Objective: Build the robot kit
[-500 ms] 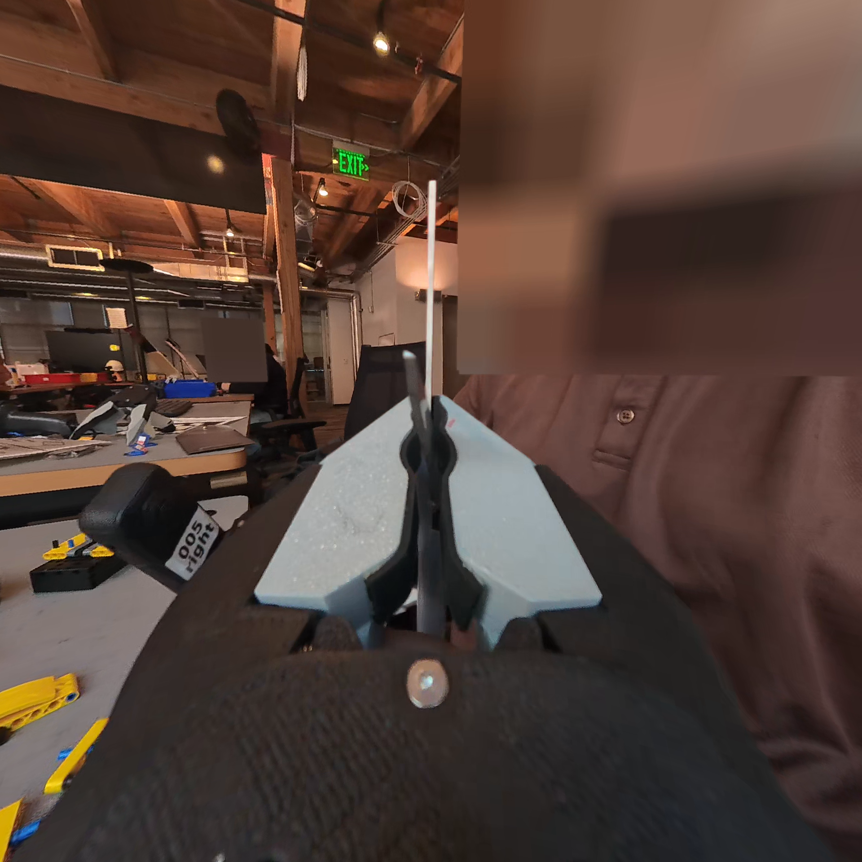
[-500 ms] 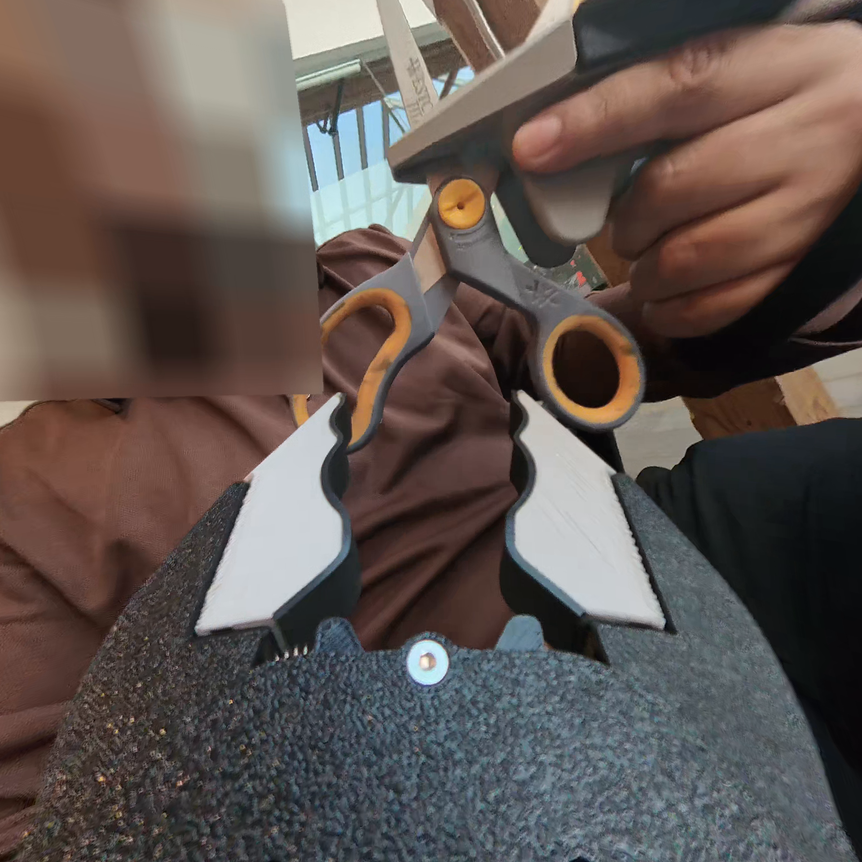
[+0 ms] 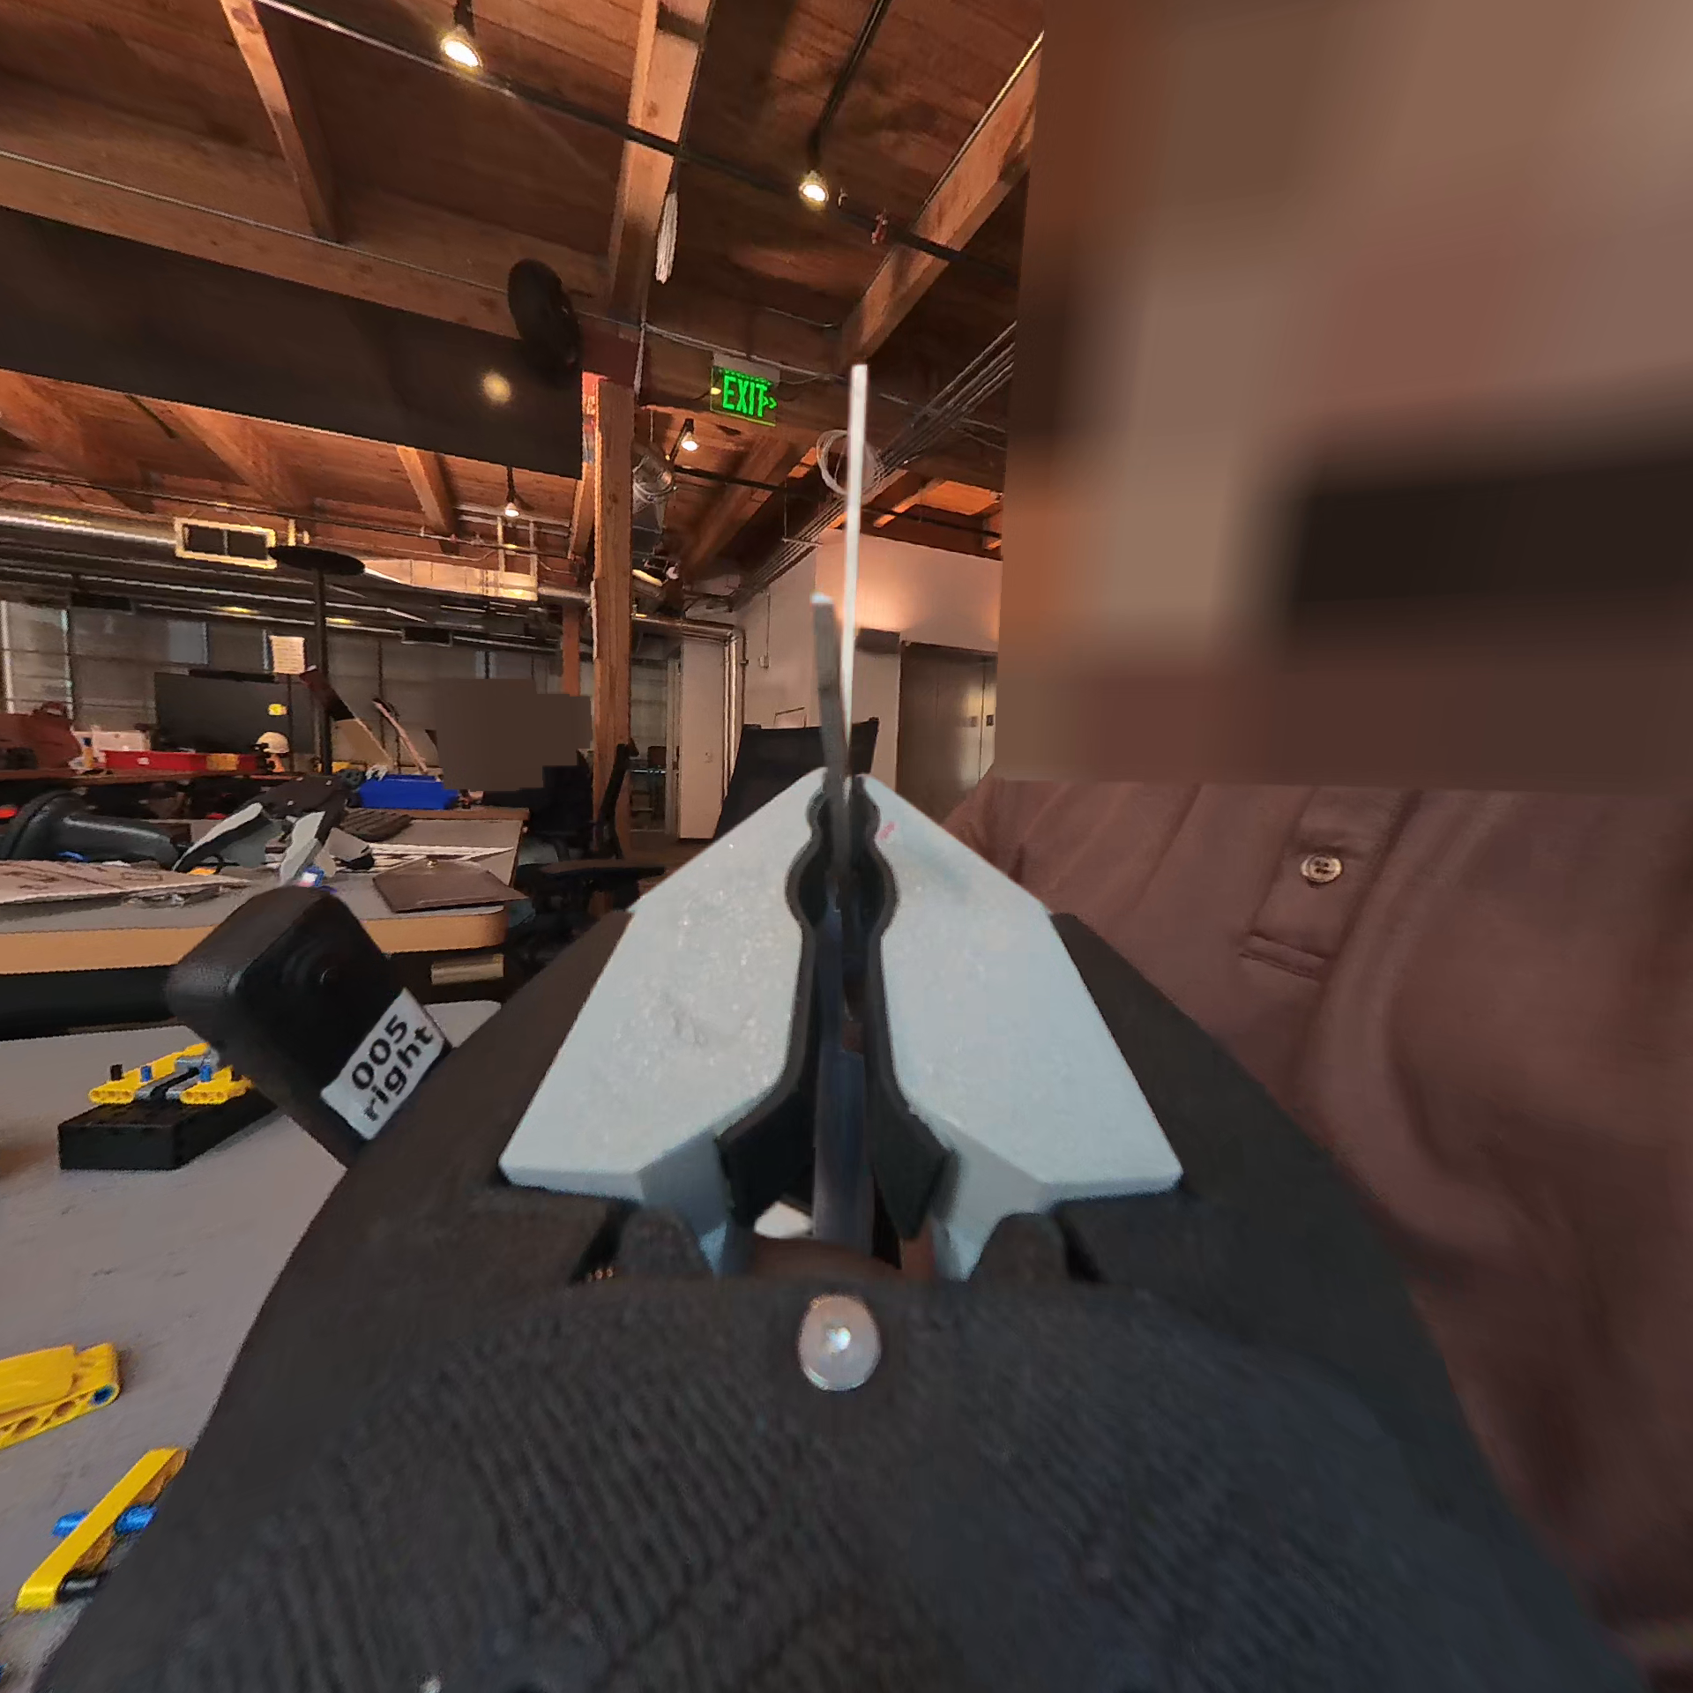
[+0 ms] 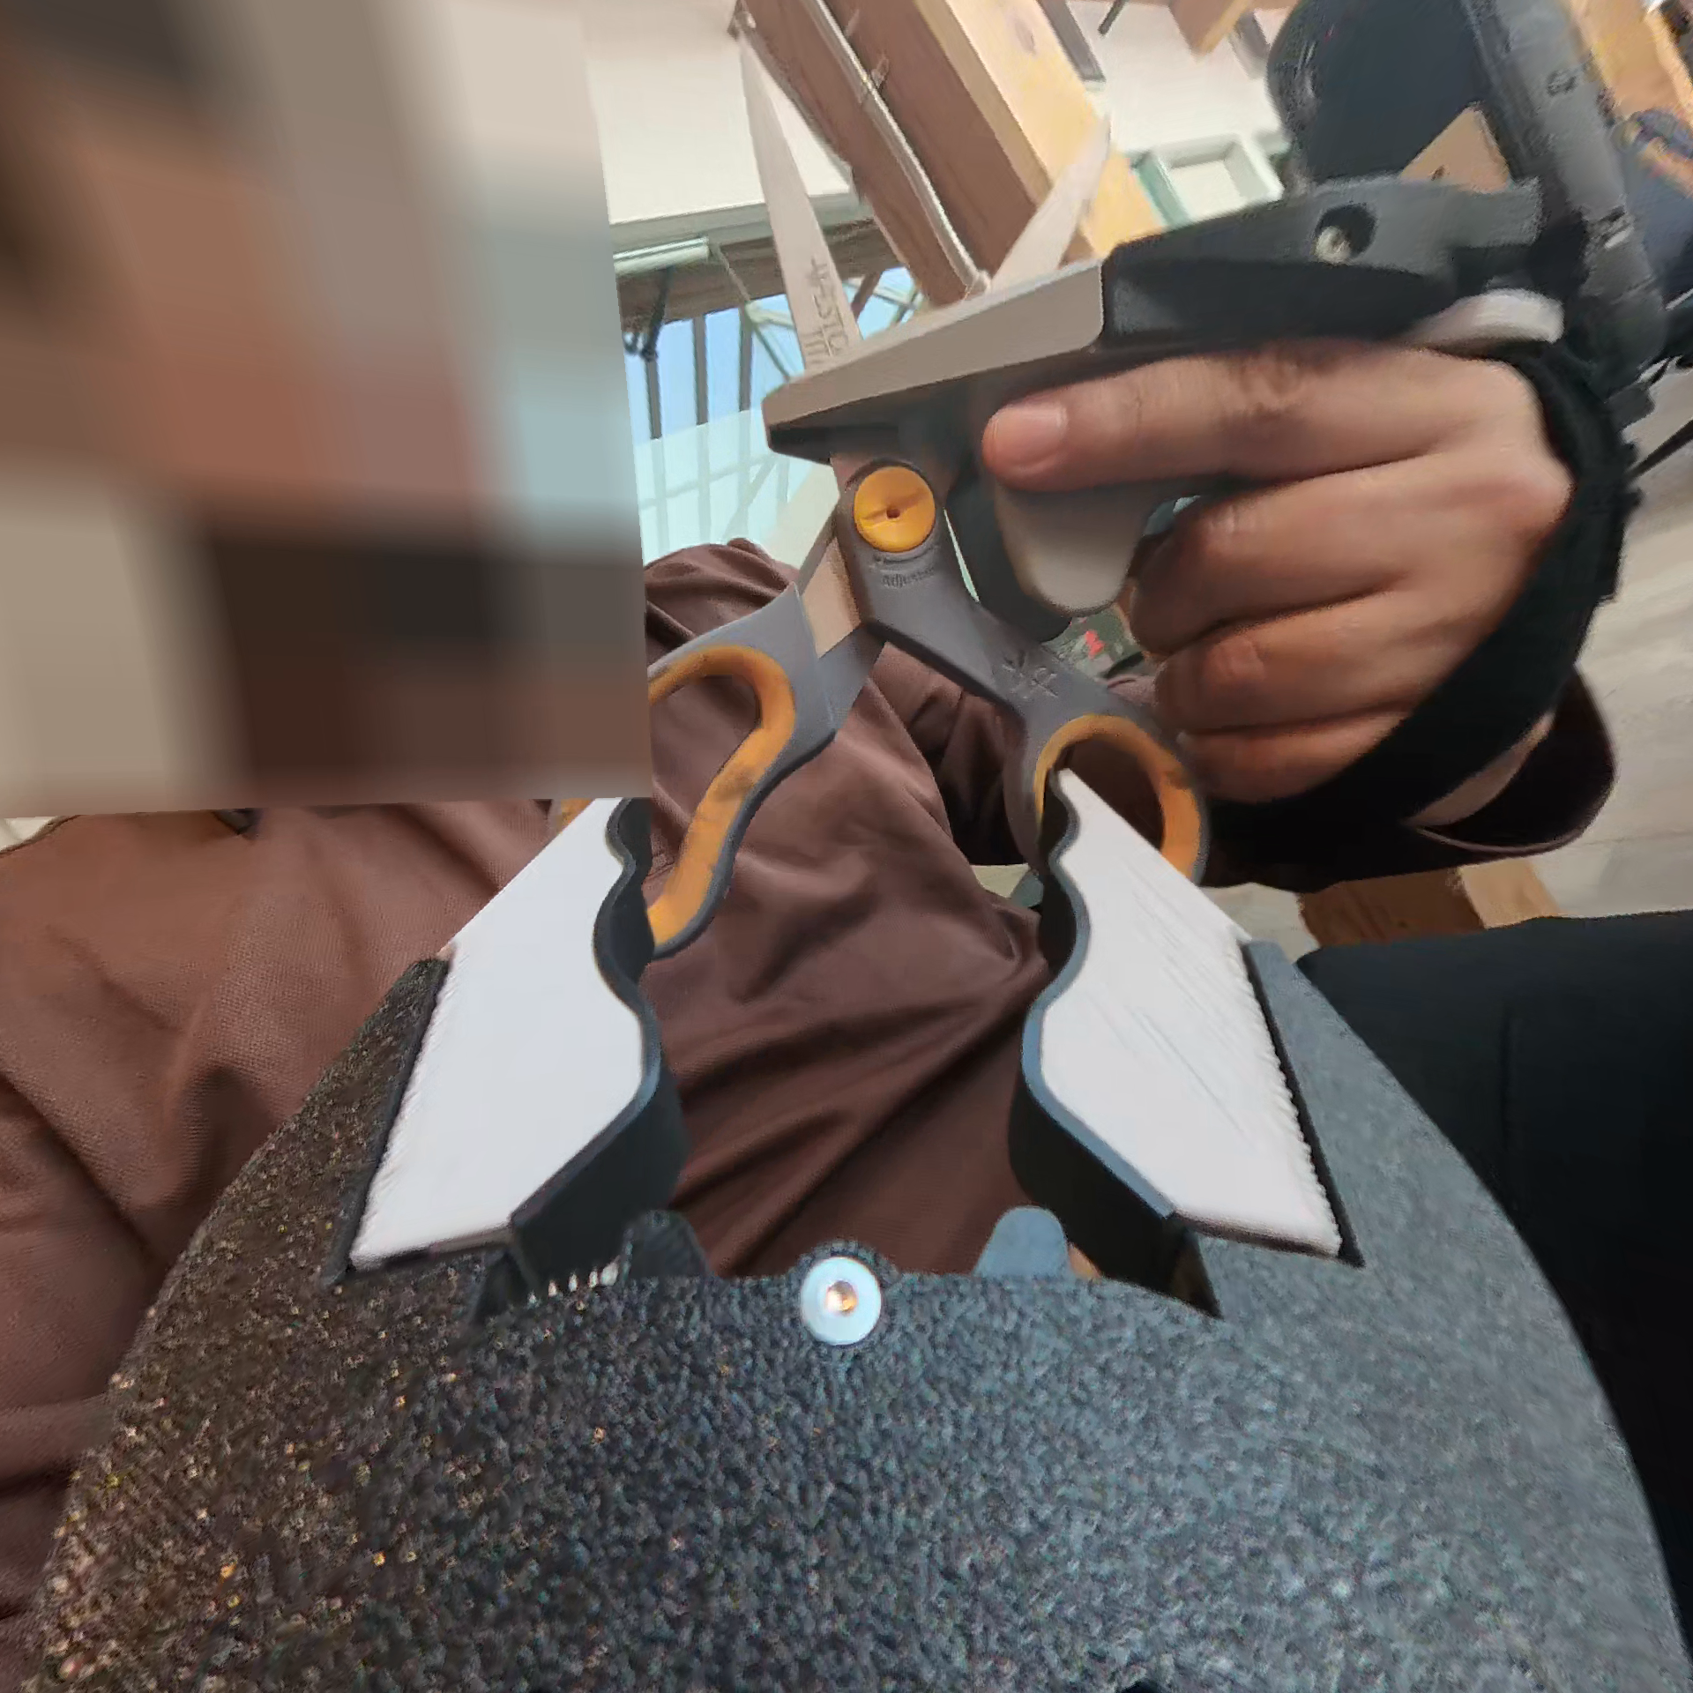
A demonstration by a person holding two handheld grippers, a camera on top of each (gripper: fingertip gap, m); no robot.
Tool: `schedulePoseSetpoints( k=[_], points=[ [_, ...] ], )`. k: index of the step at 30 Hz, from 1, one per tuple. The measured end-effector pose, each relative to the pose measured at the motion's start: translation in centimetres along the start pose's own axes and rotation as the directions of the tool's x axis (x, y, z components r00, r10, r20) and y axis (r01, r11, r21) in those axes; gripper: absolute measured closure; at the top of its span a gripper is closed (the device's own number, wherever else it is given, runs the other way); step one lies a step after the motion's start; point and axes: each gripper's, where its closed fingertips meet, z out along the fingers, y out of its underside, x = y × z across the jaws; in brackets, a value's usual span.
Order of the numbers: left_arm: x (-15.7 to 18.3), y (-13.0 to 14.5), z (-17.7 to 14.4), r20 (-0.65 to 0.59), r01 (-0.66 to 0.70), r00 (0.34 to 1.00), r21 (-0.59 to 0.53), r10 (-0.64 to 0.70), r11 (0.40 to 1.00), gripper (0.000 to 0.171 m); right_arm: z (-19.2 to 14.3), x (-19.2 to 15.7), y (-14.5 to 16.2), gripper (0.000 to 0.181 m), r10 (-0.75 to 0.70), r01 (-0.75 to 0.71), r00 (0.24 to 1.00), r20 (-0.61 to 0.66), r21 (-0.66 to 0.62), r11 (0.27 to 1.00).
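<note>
The left gripper (image 3: 847, 815) is clamped on the scissors (image 4: 925, 632) at the blades, held in the air, while the right gripper (image 4: 847, 843) gapes at the handles, one tip inside a loop, so I reckon a twist could wrench the blades loose.

Brown buttoned shirt (image 3: 1374, 1008); black claw (image 4: 843, 824) with pale fingers (image 4: 513, 1054).

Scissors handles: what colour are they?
The scissors handles are grey with orange linings, best seen in the right wrist view.
</note>
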Motion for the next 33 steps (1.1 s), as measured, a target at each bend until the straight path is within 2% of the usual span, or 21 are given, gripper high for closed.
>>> schedulePoseSetpoints(
  k=[3,10,16,22,25,26,27,30,33],
  points=[
    [-0.4,0.5,0.1,0.013,0.017,1.000,-0.002,-0.017,1.000,0.171,0.7,0.6,1.2,0.095,0.071,-0.070,0.997,0.011,-0.048,0.996],
    [-1.3,1.6,0.1,0.048,0.025,0.999,-0.027,-0.024,0.999,0.171,0.5,1.2,1.0,0.105,0.196,-0.195,0.979,0.052,-0.015,0.981],
    [-1.6,2.2,0.1,0.059,0.019,0.998,-0.041,-0.017,0.999,0.171,1.6,1.3,1.6,0.096,0.198,-0.196,0.979,0.052,-0.038,0.980],
    [-1.8,2.0,-0.1,0.065,0.022,0.998,-0.021,-0.021,1.000,0.171,1.9,1.5,1.5,0.098,0.231,-0.230,0.970,0.080,-0.019,0.973],
    [-2.3,1.7,-0.6,0.080,0.049,0.996,-0.014,-0.048,0.999,0.171,2.2,2.2,1.7,0.107,0.218,-0.217,0.975,0.042,-0.029,0.976],
    [-2.5,1.8,-0.7,0.084,0.067,0.994,-0.022,-0.065,0.998,0.170,2.2,2.7,2.1,0.123,0.217,-0.216,0.976,0.014,-0.045,0.975],
    [-2.5,1.9,-0.8,0.079,0.079,0.994,-0.036,-0.076,0.996,0.170,2.1,3.1,2.3,0.130,0.215,-0.214,0.977,-0.002,-0.046,0.976],
    [-2.6,1.5,-1.0,0.088,0.064,0.994,-0.023,-0.062,0.998,0.171,2.0,3.4,1.8,0.129,0.224,-0.224,0.974,-0.012,-0.006,0.975],
    [-2.6,1.5,-1.0,0.087,0.082,0.993,-0.041,-0.079,0.996,0.171,1.9,3.9,1.7,0.133,0.164,-0.166,0.983,-0.076,-0.017,0.986]
  ],
)
